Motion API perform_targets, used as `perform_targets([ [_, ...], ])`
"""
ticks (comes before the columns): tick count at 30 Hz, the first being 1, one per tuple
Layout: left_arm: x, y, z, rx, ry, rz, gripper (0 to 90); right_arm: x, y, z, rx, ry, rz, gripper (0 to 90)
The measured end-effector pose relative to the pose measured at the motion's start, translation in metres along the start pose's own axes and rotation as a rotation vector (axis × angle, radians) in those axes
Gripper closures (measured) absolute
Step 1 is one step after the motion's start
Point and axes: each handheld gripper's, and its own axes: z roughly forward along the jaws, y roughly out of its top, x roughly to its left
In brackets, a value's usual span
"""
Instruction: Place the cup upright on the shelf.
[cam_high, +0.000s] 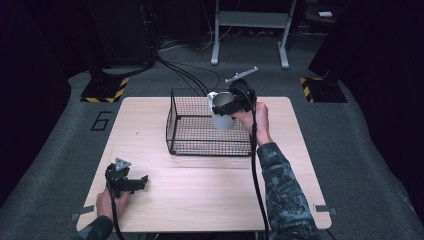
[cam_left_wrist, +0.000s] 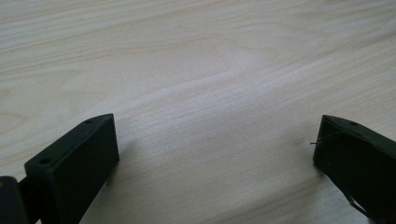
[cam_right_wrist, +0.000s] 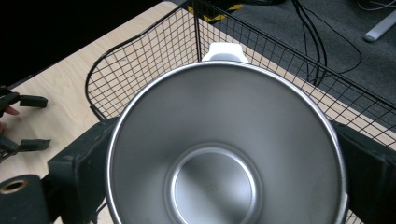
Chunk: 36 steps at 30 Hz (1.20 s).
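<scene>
A steel cup (cam_high: 223, 114) with a white outside hangs over the back right part of the black wire basket (cam_high: 200, 148), and my right gripper (cam_high: 229, 103) is shut on it near the rim. In the right gripper view the cup's shiny inside (cam_right_wrist: 219, 154) faces the camera, its white handle (cam_right_wrist: 224, 50) points away, and a jaw presses on each side of my right gripper (cam_right_wrist: 226, 161). Behind it lies the basket (cam_right_wrist: 140, 60). My left gripper (cam_high: 142, 182) rests open near the table's front left corner. Bare wood shows between the jaws of my left gripper (cam_left_wrist: 217, 140).
The wooden table (cam_high: 200, 195) carries the basket at its middle back. Black cables (cam_high: 190, 75) run over the grey floor behind it, by a metal stand (cam_high: 250, 30) and two hazard-striped bases (cam_high: 105, 90). A "6" (cam_high: 101, 120) is marked on the floor at left.
</scene>
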Motion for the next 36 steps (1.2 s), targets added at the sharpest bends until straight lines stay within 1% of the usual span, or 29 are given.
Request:
perform_targets([
  [2,0.0,0.0,0.0,0.0,-0.001,0.0,0.0,-0.002,0.0,0.003,0.0,0.001,0.002,5.8],
  [3,-0.001,0.0,0.001,-0.008,0.001,-0.012,0.0,-0.003,0.0,0.005,0.004,-0.002,0.009,5.8],
  [8,-0.001,0.0,0.001,-0.007,-0.001,-0.011,0.0,-0.006,0.0,0.011,0.011,-0.005,0.012,5.8],
  [10,-0.001,0.0,0.001,-0.007,0.001,-0.011,0.0,-0.007,0.0,0.013,0.018,-0.011,0.023,5.8],
  [12,-0.001,0.0,0.001,-0.007,0.001,-0.011,0.0,-0.007,0.0,0.015,0.019,-0.013,0.031,5.8],
  [14,-0.001,0.0,0.001,-0.007,0.0,-0.011,0.0,-0.008,0.0,0.016,0.014,-0.01,0.027,5.8],
  [15,0.0,0.0,0.0,0.003,-0.003,0.0,0.0,-0.009,0.0,0.018,0.017,-0.013,0.024,5.8],
  [17,0.0,0.0,0.0,0.005,-0.001,0.0,0.0,-0.009,0.0,0.02,0.021,-0.014,0.029,5.8],
  [22,0.0,0.0,0.0,0.0,-0.001,-0.001,0.0,-0.013,0.0,0.028,0.033,-0.02,0.038,5.8],
  [23,-0.001,0.0,0.001,-0.009,0.001,-0.014,0.0,-0.014,-0.001,0.032,0.041,-0.022,0.044,5.7],
  [24,-0.001,0.0,0.001,-0.009,0.001,-0.014,0.0,-0.014,-0.001,0.033,0.042,-0.022,0.051,5.8],
  [26,-0.001,0.0,0.001,-0.008,0.001,-0.012,0.0,-0.014,-0.001,0.035,0.044,-0.022,0.049,5.8],
  [27,-0.001,0.0,0.001,-0.008,0.0,-0.012,0.0,-0.014,-0.001,0.038,0.049,-0.028,0.058,5.8],
  [31,-0.001,0.0,0.001,-0.008,0.0,-0.012,0.0,-0.015,-0.002,0.042,0.057,-0.027,0.055,5.8],
  [36,-0.001,0.0,0.0,-0.004,0.0,-0.011,0.0,-0.015,-0.002,0.044,0.058,-0.035,0.063,5.8],
])
